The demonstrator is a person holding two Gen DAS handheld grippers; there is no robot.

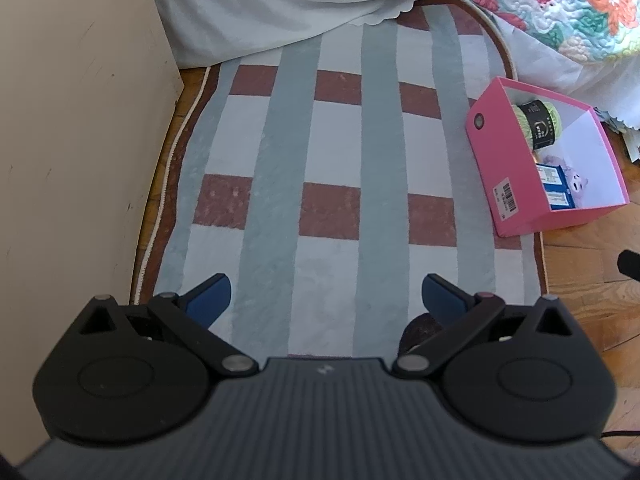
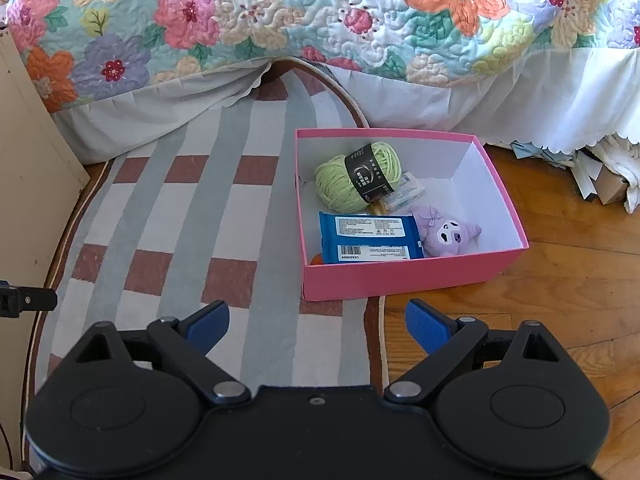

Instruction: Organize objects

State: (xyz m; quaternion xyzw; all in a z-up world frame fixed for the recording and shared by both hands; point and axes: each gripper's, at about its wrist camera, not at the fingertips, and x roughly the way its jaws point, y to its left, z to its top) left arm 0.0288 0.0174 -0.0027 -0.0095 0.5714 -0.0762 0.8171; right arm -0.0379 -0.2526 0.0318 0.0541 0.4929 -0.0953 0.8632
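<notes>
An orange thing (image 2: 316, 259) is mostly hidden under the blue packet (image 2: 370, 238); unidentifiable.

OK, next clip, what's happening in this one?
A person holds two grippers above a striped rug beside a bed. Both the left gripper and the right gripper are open and hold nothing. A pink box sits half on the rug, half on the wood floor. In it lie a ball of green yarn, a blue wipes pack, a purple plush toy and a small white packet. No loose item shows on the rug.
</notes>
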